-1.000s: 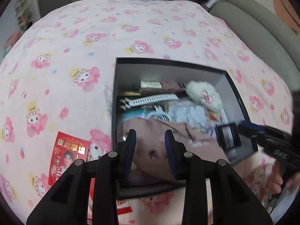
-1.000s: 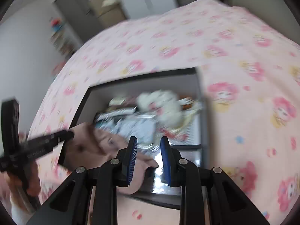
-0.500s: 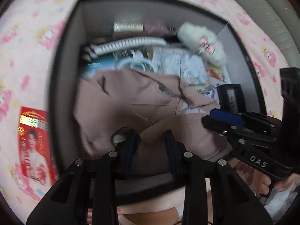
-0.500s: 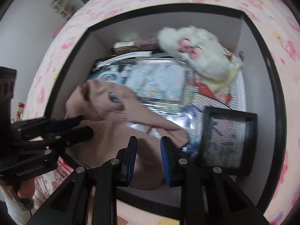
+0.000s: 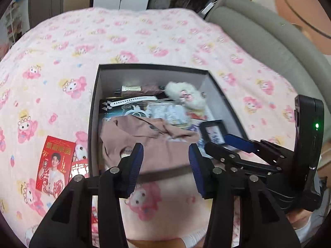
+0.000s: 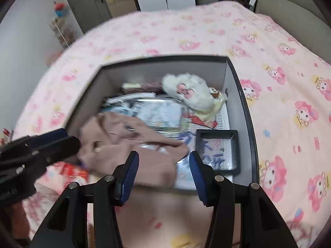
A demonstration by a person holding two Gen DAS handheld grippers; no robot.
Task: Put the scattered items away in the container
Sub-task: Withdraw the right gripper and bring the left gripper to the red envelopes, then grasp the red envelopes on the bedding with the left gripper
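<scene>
Both grippers above the near edge of the box [image 5: 94,111], which rests on the bed [image 5: 144,33]. The left gripper [image 5: 166,155] has its jaws spread wide and holds nothing; the right gripper [image 6: 162,166] likewise has its jaws wide apart and empty. Directly ahead of both pairs of jaws, the brown cloth [image 5: 157,142] lies crumpled in the near part of the box, one fold seeming to drape over the near rim. Beyond the jaws, deeper in the box: a white plush toy [image 5: 186,96], a white strap [image 5: 134,100], and, ahead and right of the left jaws, a small black frame [image 6: 217,150]. The step in hand appears to be the release of the cloth into the box. One item remains outside: a red card [image 5: 54,161] on the bed, left of the left jaws and just beside the box wall. The next move likely calls for the left gripper to swing left, lower over the flat card and close on one edge; thin card on soft bedding may resist a clean pinch.
</scene>
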